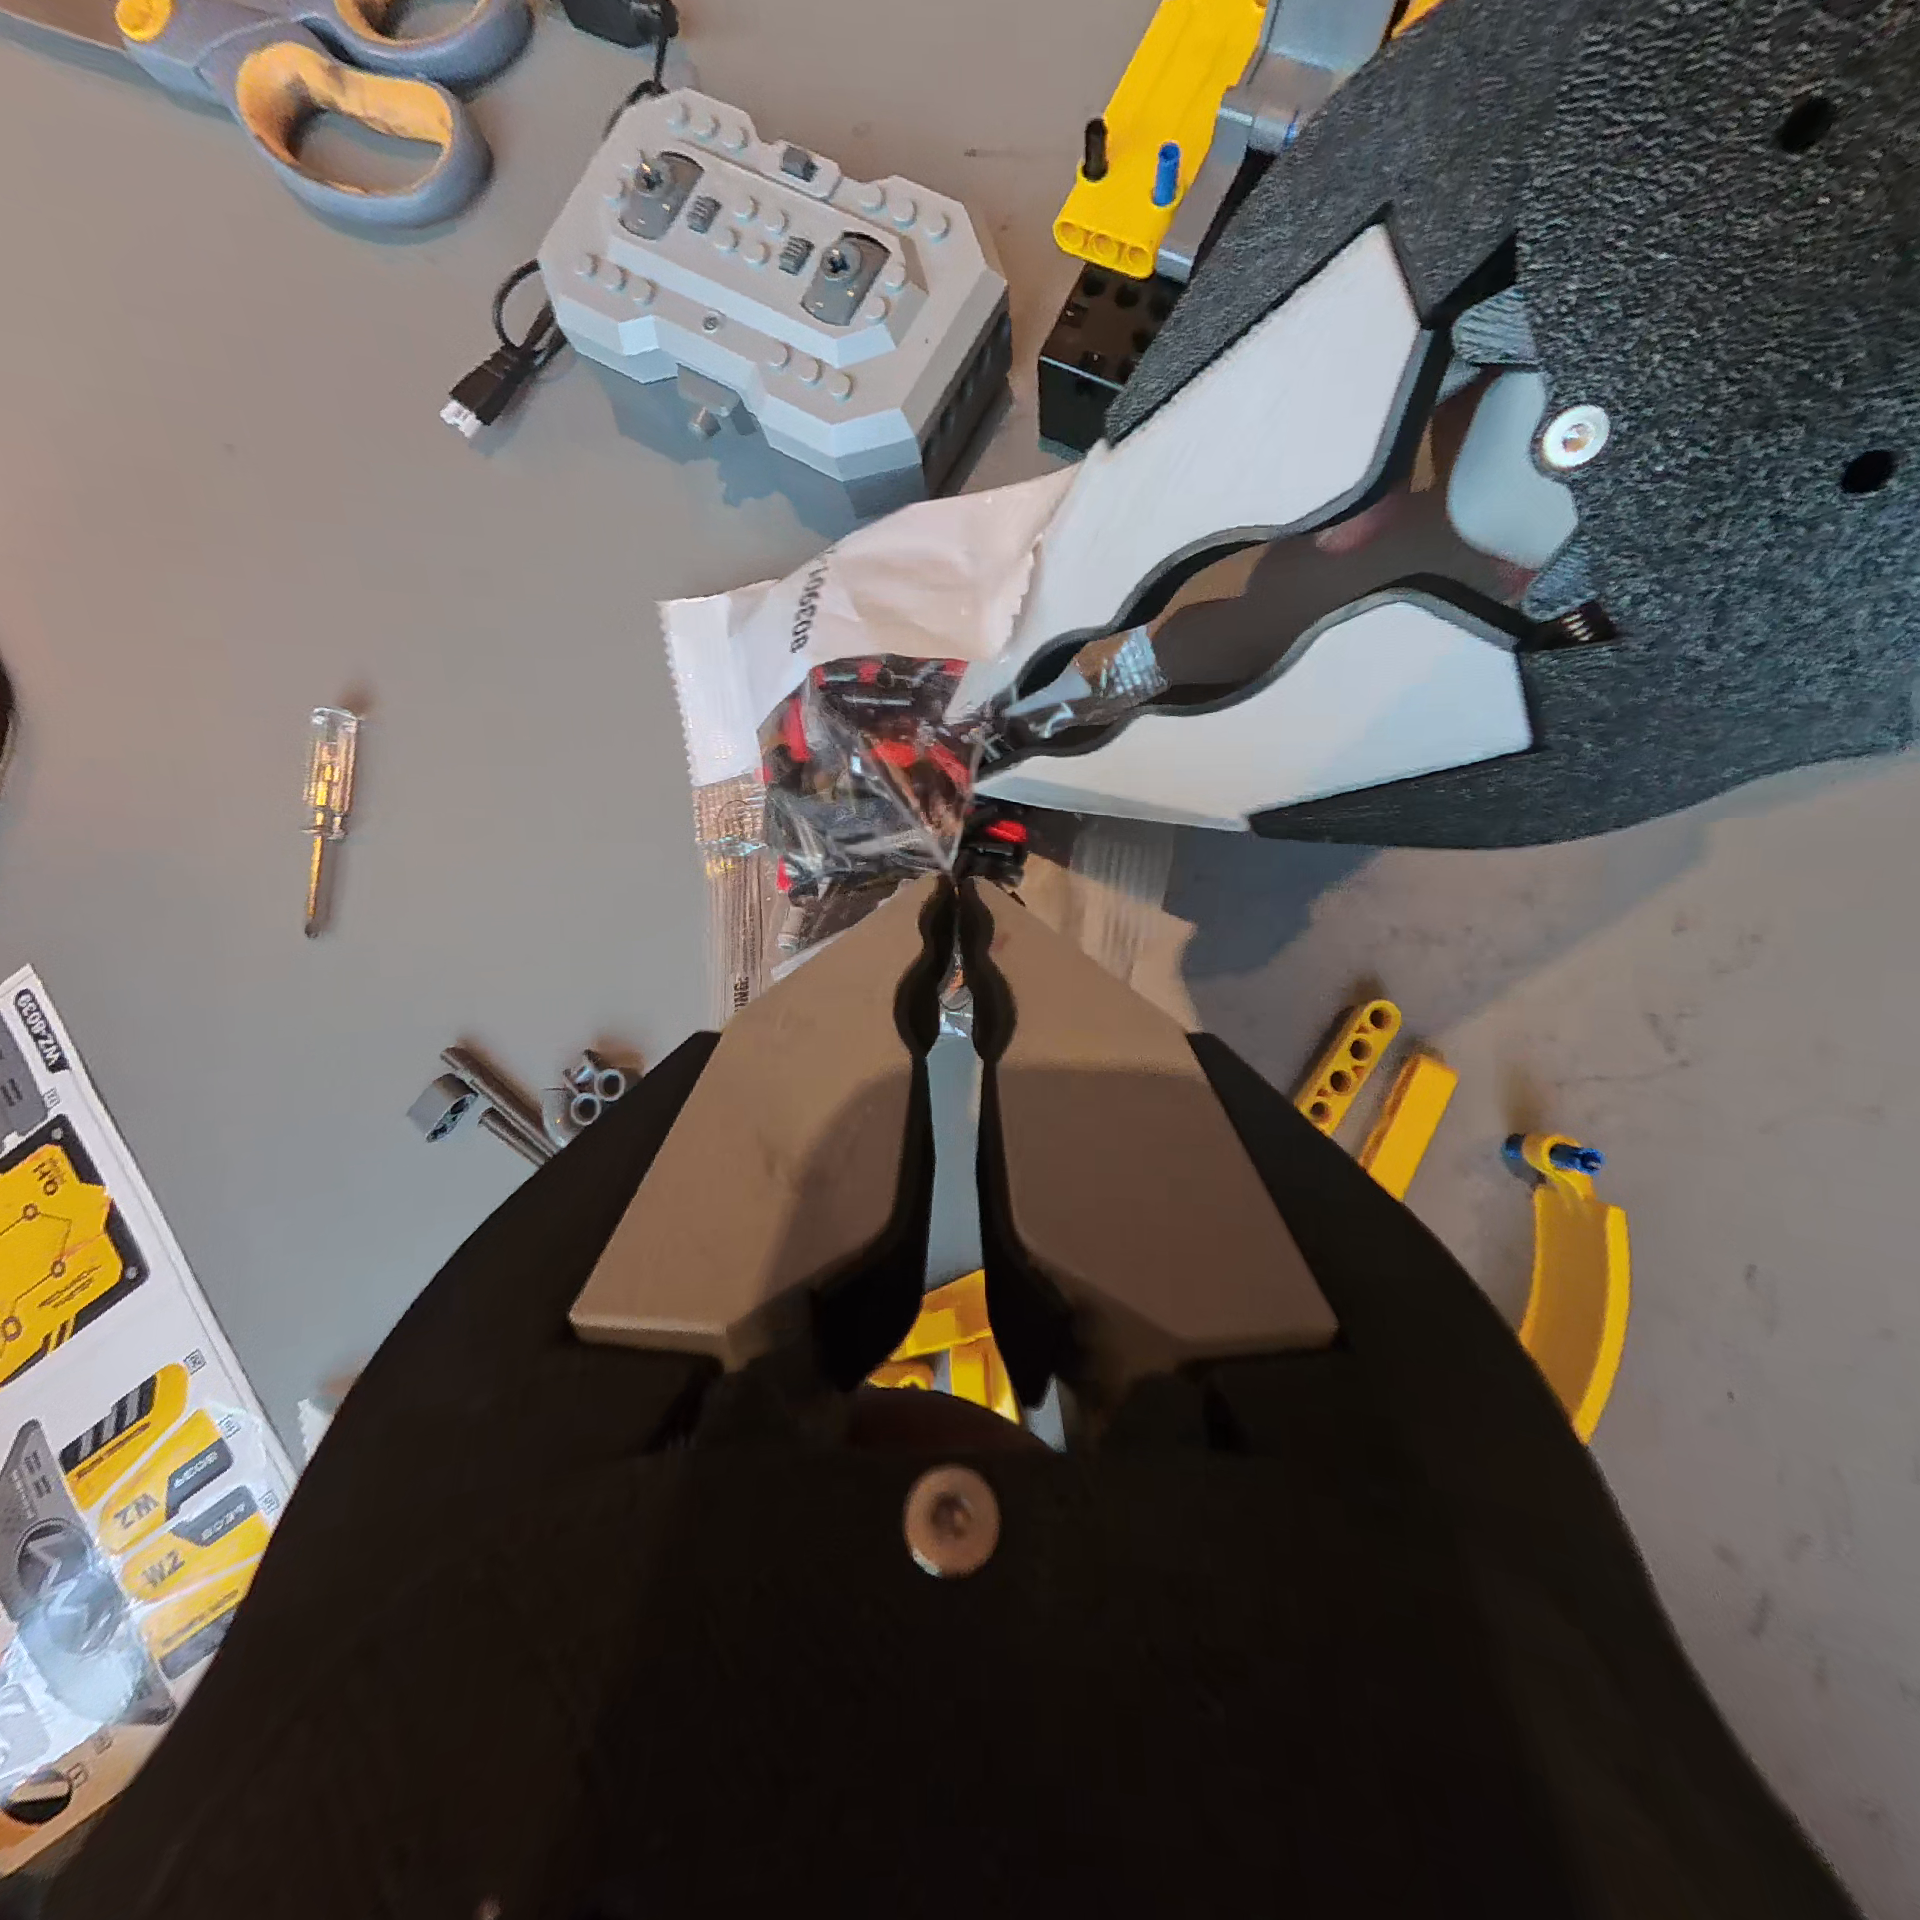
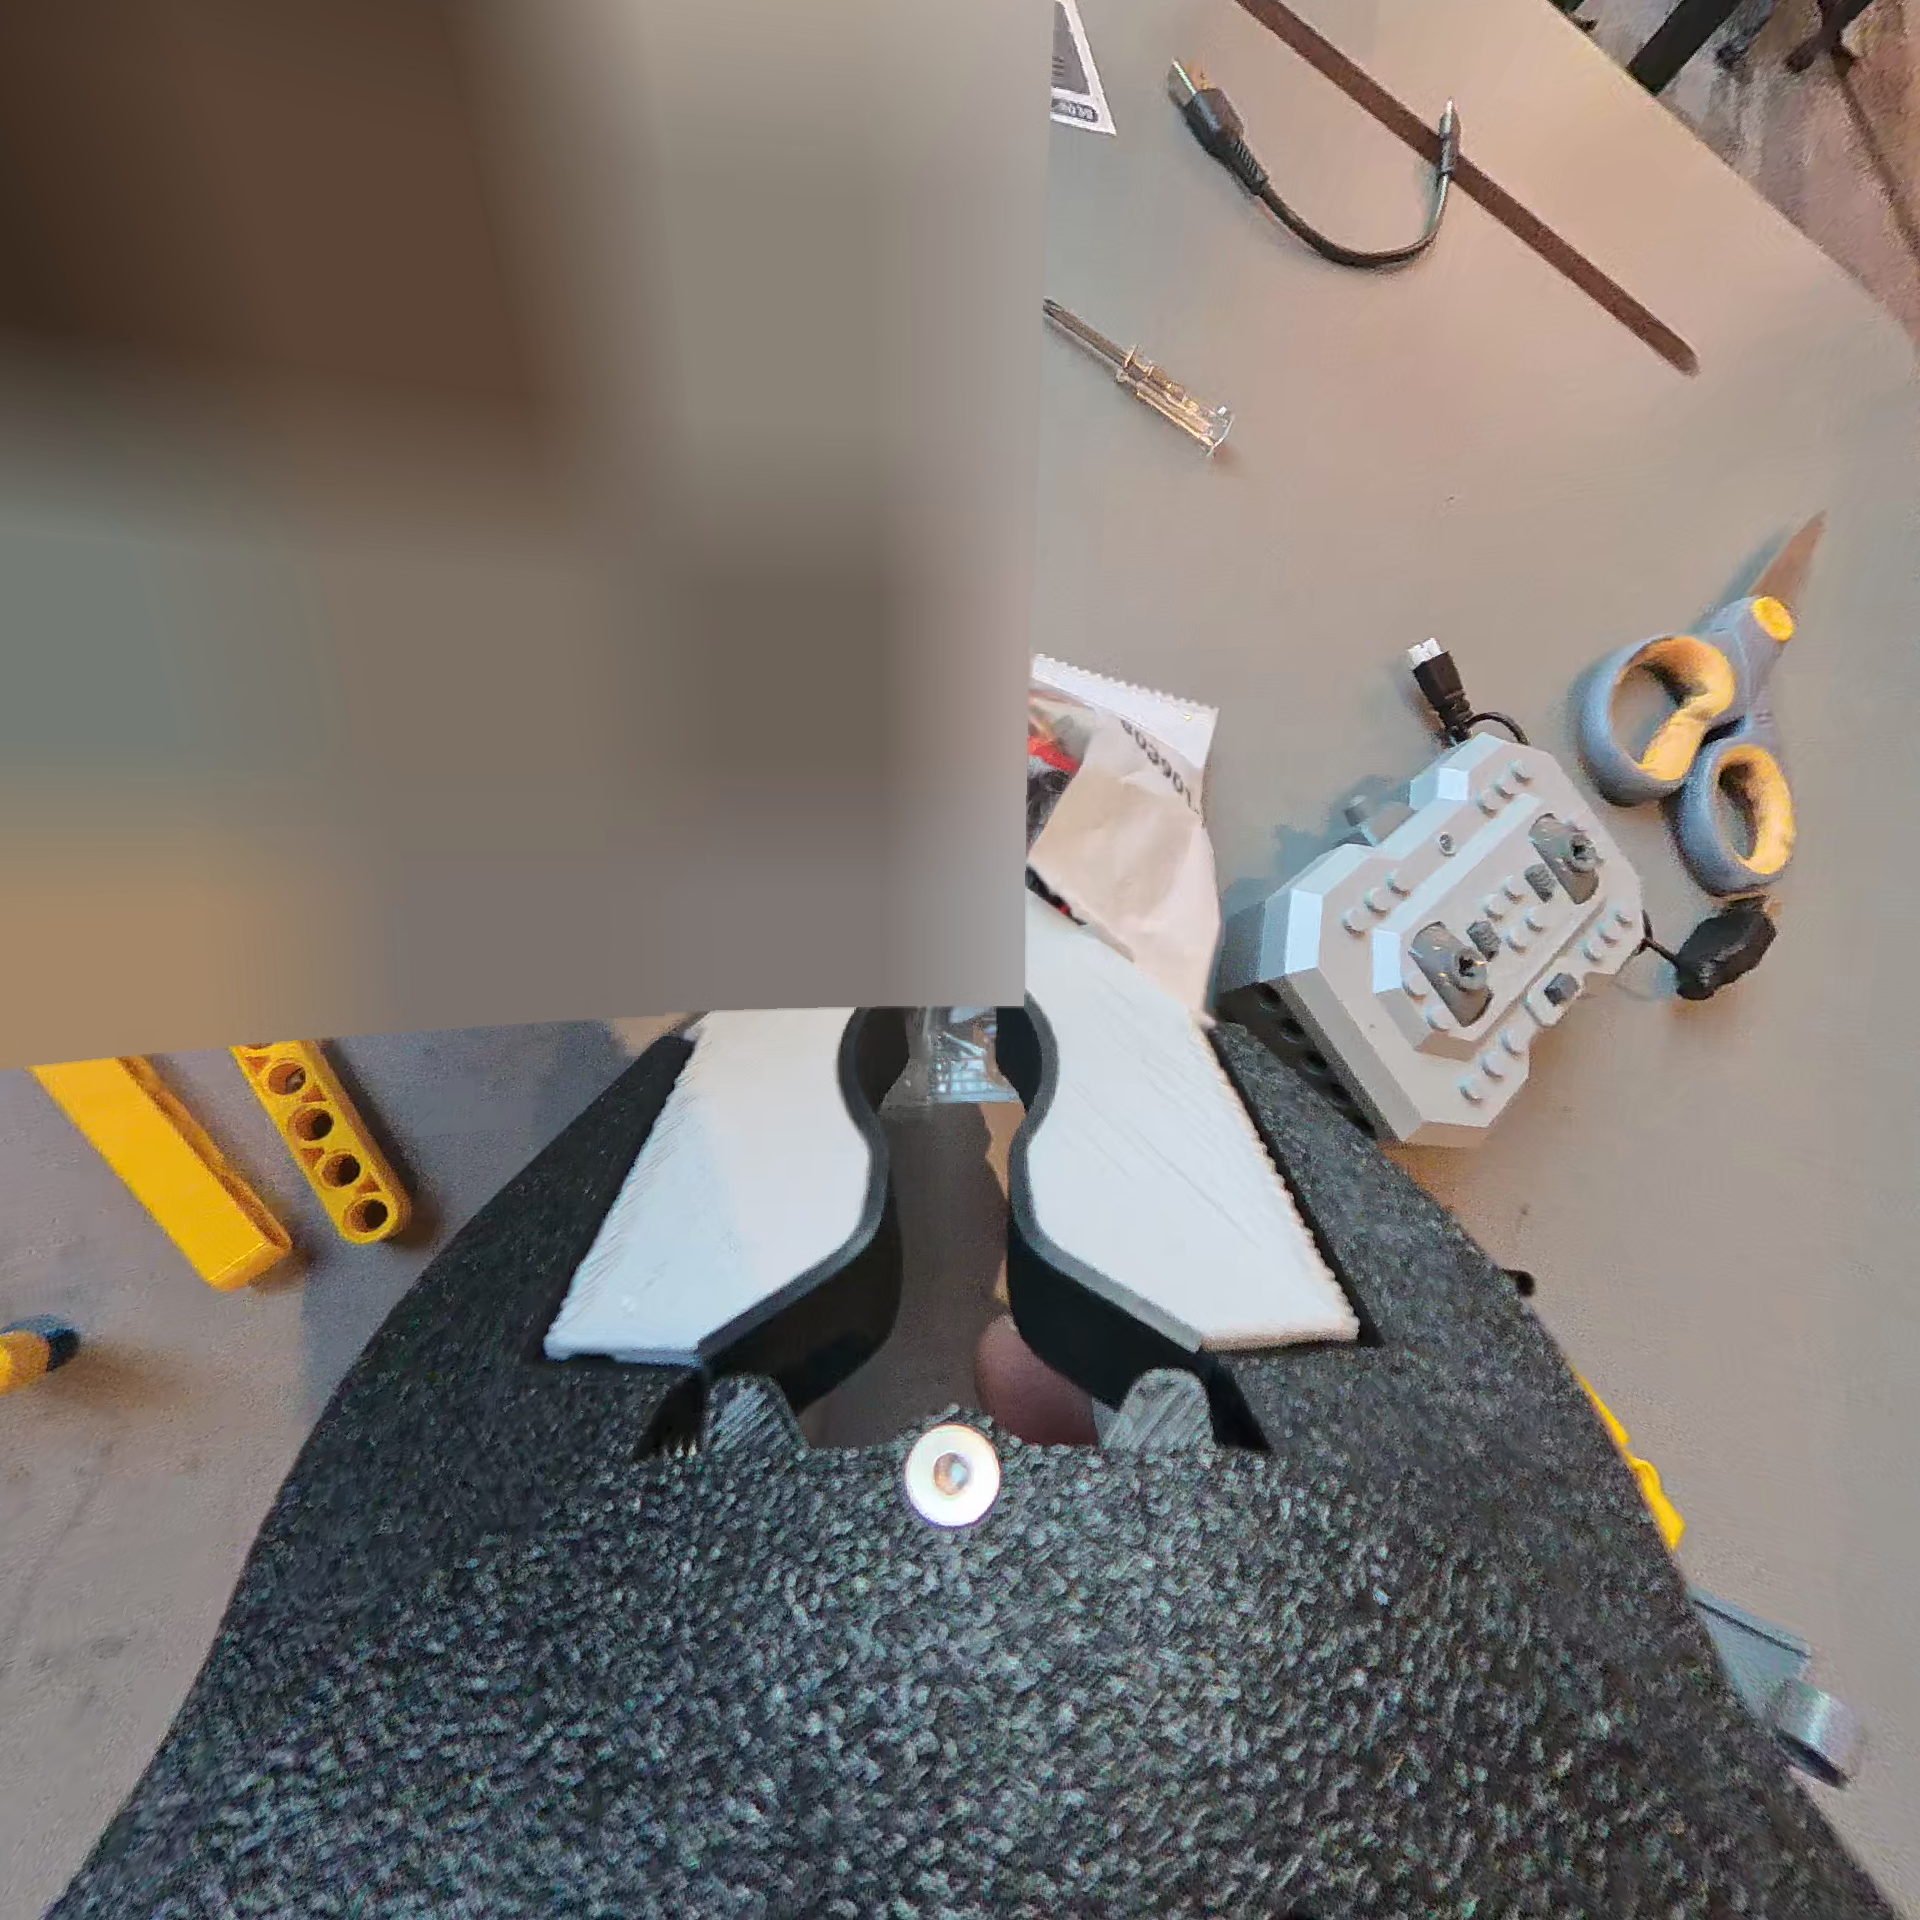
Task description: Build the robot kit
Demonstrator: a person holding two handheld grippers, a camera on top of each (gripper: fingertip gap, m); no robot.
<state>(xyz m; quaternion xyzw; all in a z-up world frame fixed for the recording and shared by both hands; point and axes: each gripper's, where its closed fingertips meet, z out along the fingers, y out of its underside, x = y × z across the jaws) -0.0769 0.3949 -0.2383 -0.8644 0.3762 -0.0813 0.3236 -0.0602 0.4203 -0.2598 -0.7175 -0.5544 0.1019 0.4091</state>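
Observation:
A clear plastic bag point(image 1: 862, 758) with a white top holds small black and red parts and lies on the grey table point(image 1: 312, 540). My left gripper point(image 1: 951, 888), with grey-brown fingers, is shut on the bag's near edge. My right gripper point(image 1: 987, 717), with white fingers, reaches in from the right and pinches the same bag at its side. In the right wrist view a blurred patch hides the tips of my right gripper point(image 2: 951, 1039); the bag's white top point(image 2: 1132, 831) shows just beyond them.
A grey studded battery box point(image 1: 769, 281) point(image 2: 1455, 956) with a cable lies beyond the bag. Scissors point(image 1: 343, 114) point(image 2: 1683, 758), a small screwdriver point(image 1: 327, 800), a sticker sheet point(image 1: 94, 1351), grey pins point(image 1: 520, 1101), yellow beams point(image 1: 1361, 1070) point(image 2: 322, 1143) and a yellow-black assembly point(image 1: 1122, 208) lie around.

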